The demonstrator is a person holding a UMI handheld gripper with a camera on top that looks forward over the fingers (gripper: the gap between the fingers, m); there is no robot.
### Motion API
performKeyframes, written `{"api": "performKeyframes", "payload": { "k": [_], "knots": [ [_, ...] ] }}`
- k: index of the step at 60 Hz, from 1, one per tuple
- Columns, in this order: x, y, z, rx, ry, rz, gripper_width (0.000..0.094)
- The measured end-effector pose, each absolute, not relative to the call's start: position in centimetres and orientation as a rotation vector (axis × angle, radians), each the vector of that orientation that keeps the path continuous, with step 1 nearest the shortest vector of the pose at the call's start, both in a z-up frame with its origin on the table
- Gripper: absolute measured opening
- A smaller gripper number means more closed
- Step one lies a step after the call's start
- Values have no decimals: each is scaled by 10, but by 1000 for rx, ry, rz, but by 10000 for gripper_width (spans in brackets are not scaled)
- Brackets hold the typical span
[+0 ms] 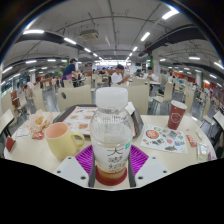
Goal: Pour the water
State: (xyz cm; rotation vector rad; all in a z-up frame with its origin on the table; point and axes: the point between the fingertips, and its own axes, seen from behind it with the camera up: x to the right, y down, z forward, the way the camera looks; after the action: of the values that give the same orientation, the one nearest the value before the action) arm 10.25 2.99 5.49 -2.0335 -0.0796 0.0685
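A clear plastic bottle [111, 130] with a white cap and a white and red label stands upright between my fingers. My gripper [111, 163] is shut on the bottle, the purple pads [86, 158] pressing its lower sides. A pale yellow mug [62, 141] stands on the table just left of the bottle, handle towards the bottle. A red paper cup [177, 114] stands farther off to the right.
The cream table [160, 155] holds a patterned paper mat [160, 137] right of the bottle and a food wrapper [40, 124] at the far left. Behind are canteen tables, chairs and several people [118, 75].
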Motion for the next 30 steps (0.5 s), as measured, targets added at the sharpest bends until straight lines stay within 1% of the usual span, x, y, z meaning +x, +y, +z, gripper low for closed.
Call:
{"api": "performKeyframes", "payload": {
  "k": [9, 13, 15, 18, 21, 25, 30],
  "knots": [
    [105, 29, 56, -2013, -91, 74, 522],
    [103, 27, 53, -2042, -95, 82, 575],
    [103, 24, 50, -2064, -101, 78, 657],
    [105, 21, 55, -2077, -102, 76, 862],
    [106, 13, 61, -2087, -99, 64, 815],
    [108, -3, 69, -2117, -92, 33, 852],
    [104, -32, 83, -2149, -69, 16, 844]
  ]
}}
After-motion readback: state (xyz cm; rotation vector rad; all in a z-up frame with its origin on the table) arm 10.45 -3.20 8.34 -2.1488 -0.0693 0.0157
